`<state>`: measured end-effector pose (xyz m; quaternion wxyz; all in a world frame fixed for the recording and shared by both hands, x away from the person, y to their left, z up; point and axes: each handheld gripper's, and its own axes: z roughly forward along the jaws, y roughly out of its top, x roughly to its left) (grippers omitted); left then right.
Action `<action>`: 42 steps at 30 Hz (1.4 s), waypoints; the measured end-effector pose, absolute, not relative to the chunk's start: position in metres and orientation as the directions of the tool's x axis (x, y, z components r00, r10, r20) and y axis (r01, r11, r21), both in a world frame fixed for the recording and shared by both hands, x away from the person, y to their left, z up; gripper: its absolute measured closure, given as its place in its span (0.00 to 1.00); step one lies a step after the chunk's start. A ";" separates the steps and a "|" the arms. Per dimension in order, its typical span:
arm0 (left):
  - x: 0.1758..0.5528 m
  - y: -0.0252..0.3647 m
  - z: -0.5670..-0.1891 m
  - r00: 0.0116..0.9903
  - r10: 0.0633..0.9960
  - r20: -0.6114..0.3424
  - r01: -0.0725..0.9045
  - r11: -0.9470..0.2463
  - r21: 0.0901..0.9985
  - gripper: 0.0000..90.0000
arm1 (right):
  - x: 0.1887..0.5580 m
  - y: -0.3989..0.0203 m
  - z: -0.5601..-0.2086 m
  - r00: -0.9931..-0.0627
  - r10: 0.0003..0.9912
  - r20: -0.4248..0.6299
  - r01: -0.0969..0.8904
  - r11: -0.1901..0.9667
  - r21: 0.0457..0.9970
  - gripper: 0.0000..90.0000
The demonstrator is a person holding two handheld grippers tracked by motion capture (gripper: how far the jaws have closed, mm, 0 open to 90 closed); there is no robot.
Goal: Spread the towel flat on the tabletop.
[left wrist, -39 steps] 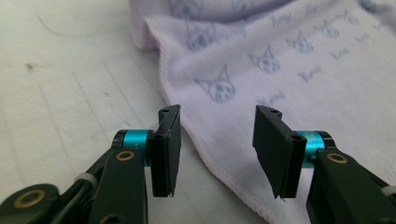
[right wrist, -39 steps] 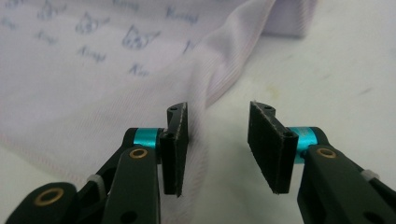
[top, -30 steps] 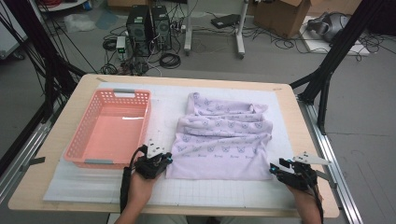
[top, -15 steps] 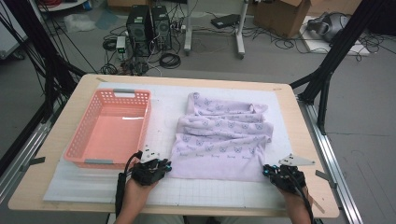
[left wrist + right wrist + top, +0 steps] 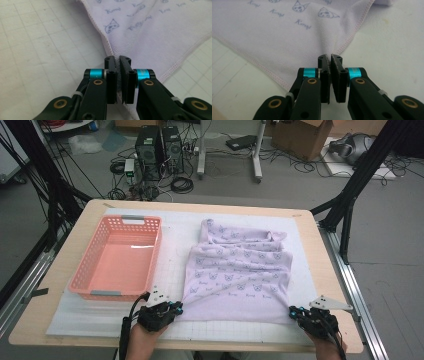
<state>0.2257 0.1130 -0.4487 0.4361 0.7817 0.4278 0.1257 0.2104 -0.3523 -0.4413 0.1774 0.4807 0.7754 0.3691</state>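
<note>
A lavender towel (image 5: 237, 270) printed with small cat faces lies spread on the white grid mat (image 5: 100, 320), with folds bunched at its far end. My left gripper (image 5: 176, 308) is shut on the towel's near left corner, and in the left gripper view the cloth (image 5: 155, 30) runs into the closed jaws of that gripper (image 5: 117, 60). My right gripper (image 5: 293, 312) is shut on the near right corner. In the right gripper view the hemmed edge of the towel (image 5: 274, 32) is pinched between the pads of that gripper (image 5: 329, 58). The near hem is stretched between the two grippers.
A pink plastic basket (image 5: 141, 218) with nothing in it stands on the mat, left of the towel. The wooden table (image 5: 57, 270) has metal rails along its left and right sides. Computer towers, cables and boxes sit on the floor beyond the far edge.
My right gripper moved in to the towel's near right corner and shut on it. Both grippers then drew back toward the near table edge, pulling the near hem taut.
</note>
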 end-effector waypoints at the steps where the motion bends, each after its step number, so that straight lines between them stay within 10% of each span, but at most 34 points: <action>1: 0.223 0.113 -0.449 0.606 0.776 -0.174 0.554 -0.255 0.793 0.94 | 0.207 -0.353 -0.441 -0.473 0.878 0.077 0.612 0.265 0.746 0.96; 25: 0.160 0.114 -0.447 0.720 0.674 -0.166 0.456 -0.279 0.845 0.86 | 0.126 -0.377 -0.441 -0.514 0.850 0.112 0.618 0.277 0.736 0.96; 29: 0.179 0.114 -0.444 0.672 0.722 -0.166 0.456 -0.226 0.861 0.54 | 0.132 -0.380 -0.441 -0.485 0.867 0.119 0.590 0.224 0.776 0.69; 42: 0.224 0.104 -0.457 0.653 0.717 -0.246 0.552 -0.227 0.802 0.61 | 0.190 -0.362 -0.452 -0.418 0.905 0.075 0.594 0.210 0.777 0.77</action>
